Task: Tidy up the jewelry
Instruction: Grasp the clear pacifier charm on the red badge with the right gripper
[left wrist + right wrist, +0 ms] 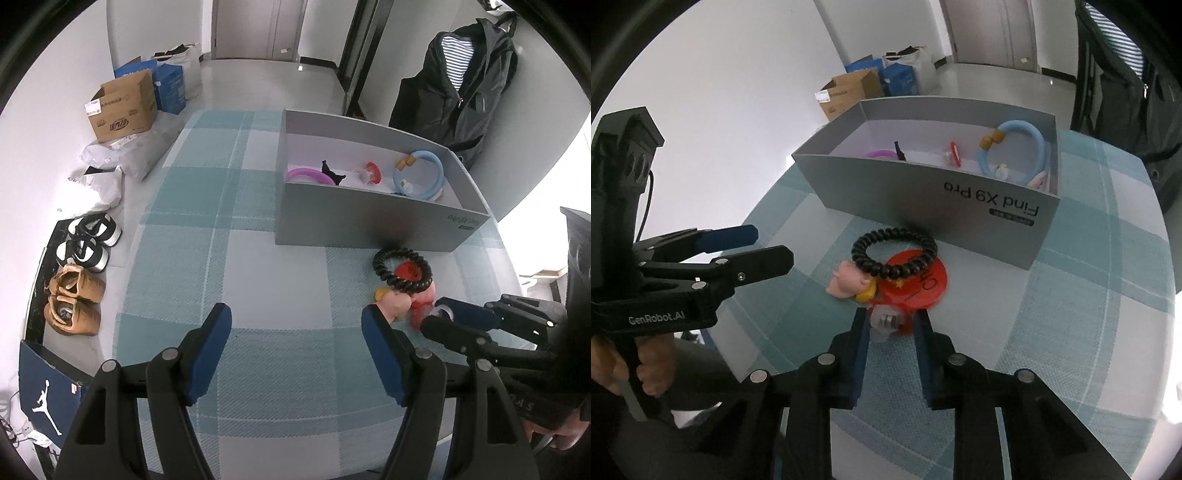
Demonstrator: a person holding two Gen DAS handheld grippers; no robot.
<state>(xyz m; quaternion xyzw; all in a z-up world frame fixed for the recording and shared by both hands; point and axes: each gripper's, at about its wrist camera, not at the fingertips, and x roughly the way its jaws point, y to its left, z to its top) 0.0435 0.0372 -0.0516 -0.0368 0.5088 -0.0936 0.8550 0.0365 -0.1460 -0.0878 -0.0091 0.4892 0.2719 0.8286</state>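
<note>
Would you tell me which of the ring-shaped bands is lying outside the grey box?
The black coiled band, lying on the checked cloth before the grey box. The blue ring and the purple ring lie inside.

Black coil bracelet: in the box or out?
Out. The black coil bracelet lies on the cloth before the grey box, overlapping a red disc.

Both wrist views angled down, close; sharing grey box (369, 225)

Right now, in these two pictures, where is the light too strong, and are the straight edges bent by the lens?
Left wrist view: the far right beside the grey box is washed out white, and the box rim curves. Right wrist view: the wall at left glares white, the box front bows, black vignette fills the corners, and the black spiral hair tie stays sharp.
</note>
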